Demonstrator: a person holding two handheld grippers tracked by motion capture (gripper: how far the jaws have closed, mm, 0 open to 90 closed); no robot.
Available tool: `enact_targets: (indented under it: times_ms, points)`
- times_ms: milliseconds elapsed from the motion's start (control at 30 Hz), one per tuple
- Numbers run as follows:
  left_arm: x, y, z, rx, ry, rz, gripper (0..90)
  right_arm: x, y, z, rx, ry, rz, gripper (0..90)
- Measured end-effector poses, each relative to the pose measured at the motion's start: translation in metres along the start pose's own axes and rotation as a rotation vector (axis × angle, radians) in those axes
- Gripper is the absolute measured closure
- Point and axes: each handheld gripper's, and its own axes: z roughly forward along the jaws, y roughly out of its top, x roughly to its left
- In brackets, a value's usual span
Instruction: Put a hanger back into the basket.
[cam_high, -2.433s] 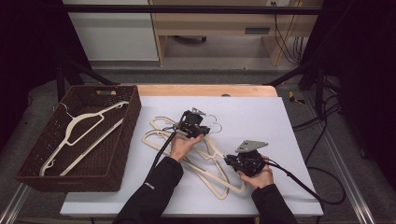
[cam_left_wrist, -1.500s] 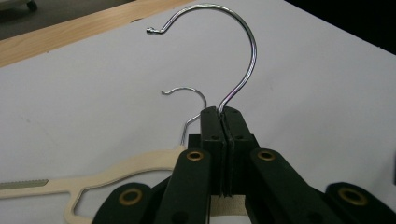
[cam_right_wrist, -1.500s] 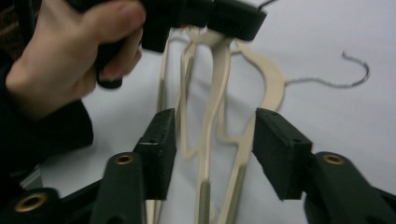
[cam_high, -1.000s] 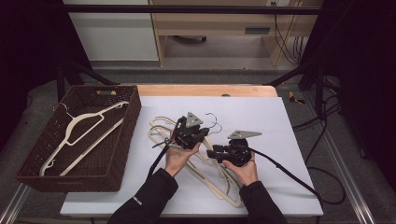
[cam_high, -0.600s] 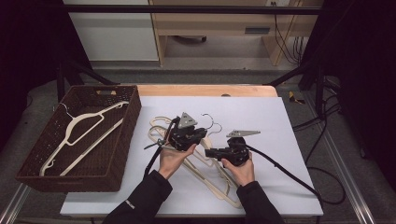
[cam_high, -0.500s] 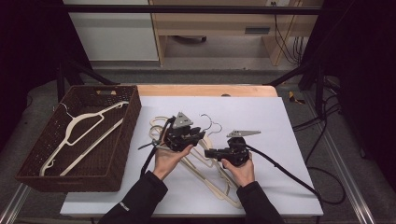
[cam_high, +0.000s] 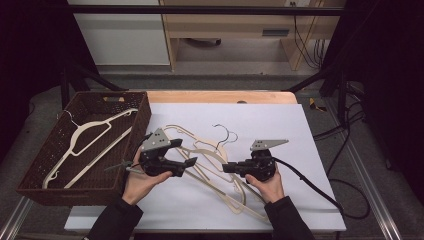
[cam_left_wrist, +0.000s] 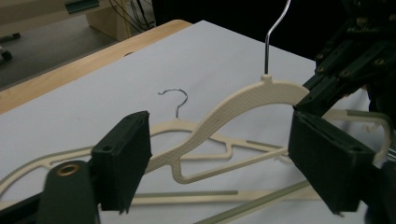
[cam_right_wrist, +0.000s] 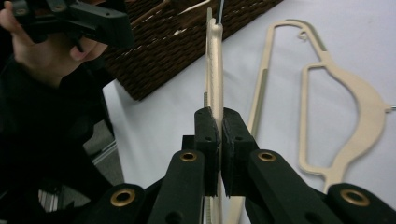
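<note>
- hanger, cream plastic with a metal hook, is lifted off the white table in the middle region, between the two grippers.
- right gripper has its jaws pressed together on the thin edge of this hanger; in the right gripper view the plastic stands edge-on and goes straight up from between the pads.
- left gripper has its jaws wide apart, one on each side of the hanger's arm. the arm passes through the gap, and i cannot tell if it touches either pad.
- in the high view the left gripper is near the left part of the table, close to the brown basket, and the right gripper is to the right of it, well apart.
- more hangers lie flat on the table under and around the lifted one, crossing each other; one with a small metal hook lies behind it in the left gripper view.
- two hangers lie in the basket, which stands at the left edge of the table, and its right wall is just beside the left hand.
- far half and right side of the table are bare, so there is open room there. the front edge is near the person's forearms.
- black cable goes from the right gripper over the right front corner of the table.
</note>
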Motion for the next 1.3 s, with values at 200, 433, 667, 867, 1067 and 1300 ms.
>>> enact_targets:
  times_ms: [200, 433, 667, 867, 1067, 1300]
  points:
    - [-0.009, -0.014, 0.004, 0.060, -0.043, 0.045, 20.6, 0.013, -0.002, 0.002, 0.044, 0.042, -0.055, 87.4]
    - [-0.012, -0.020, 0.014, 0.105, -0.070, 0.058, 40.7, 0.019, -0.004, 0.009, 0.081, 0.088, -0.098, 87.5]
    - [-0.014, -0.024, 0.018, 0.159, -0.083, 0.086, 59.9, 0.020, -0.005, 0.013, 0.105, 0.113, -0.114, 87.4]
    - [-0.017, -0.025, 0.019, 0.203, -0.069, 0.112, 65.6, 0.019, -0.006, 0.016, 0.128, 0.110, -0.120, 86.8]
    - [-0.022, -0.028, 0.021, 0.224, -0.088, 0.107, 76.0, 0.019, -0.006, 0.013, 0.085, -0.018, -0.174, 78.1]
    - [-0.027, -0.029, 0.021, 0.236, -0.111, 0.080, 80.2, 0.020, -0.007, 0.013, 0.043, -0.100, -0.206, 65.5]
